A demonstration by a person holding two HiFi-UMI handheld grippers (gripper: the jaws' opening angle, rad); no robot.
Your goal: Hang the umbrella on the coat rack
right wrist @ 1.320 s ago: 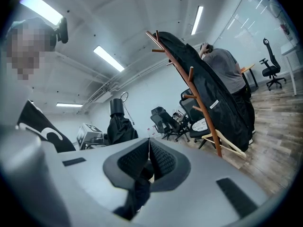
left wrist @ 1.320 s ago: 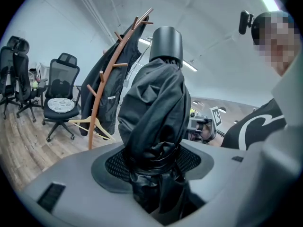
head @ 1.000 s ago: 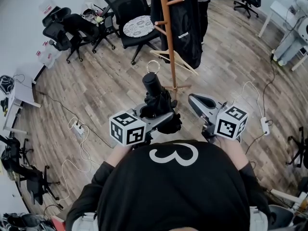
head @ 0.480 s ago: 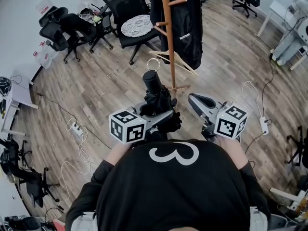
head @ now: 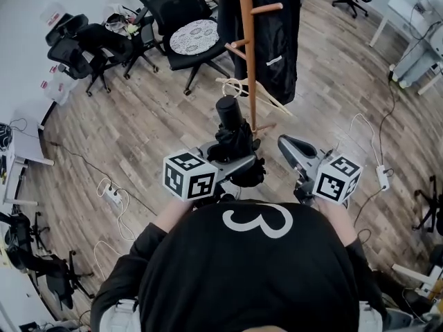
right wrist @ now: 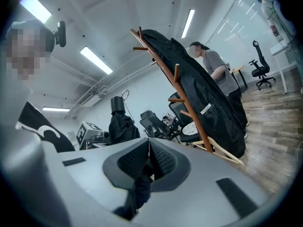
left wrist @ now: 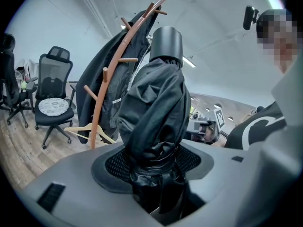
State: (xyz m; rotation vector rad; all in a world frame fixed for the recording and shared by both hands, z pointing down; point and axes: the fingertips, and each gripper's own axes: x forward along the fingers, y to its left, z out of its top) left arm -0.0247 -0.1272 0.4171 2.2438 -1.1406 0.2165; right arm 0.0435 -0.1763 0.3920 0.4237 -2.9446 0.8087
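A folded black umbrella [head: 234, 135] stands upright in my left gripper [head: 232, 162], whose jaws are shut on its bunched fabric [left wrist: 154, 126]. Its round black handle [left wrist: 166, 42] points up, with a thin wrist loop [head: 237, 88] at the top. The wooden coat rack [head: 248, 54] stands just beyond the umbrella, with a black coat [head: 275, 33] hanging on it; bare pegs [left wrist: 124, 59] stick out of the pole. To the umbrella's right, my right gripper [head: 286, 145] is apart from it. Its pads [right wrist: 158, 157] are pressed together, with a dark strip below them that I cannot identify.
A wooden clothes hanger [head: 257, 93] lies at the rack's foot. Black office chairs [head: 181, 26] stand behind on the left, one with a patterned cushion. White cables and a power strip [head: 111, 194] lie on the wood floor. A person [right wrist: 215, 72] stands behind the coat.
The view has shifted slightly, and the umbrella with both grippers sits a little closer to the rack. The left gripper's hold on the umbrella is unchanged.
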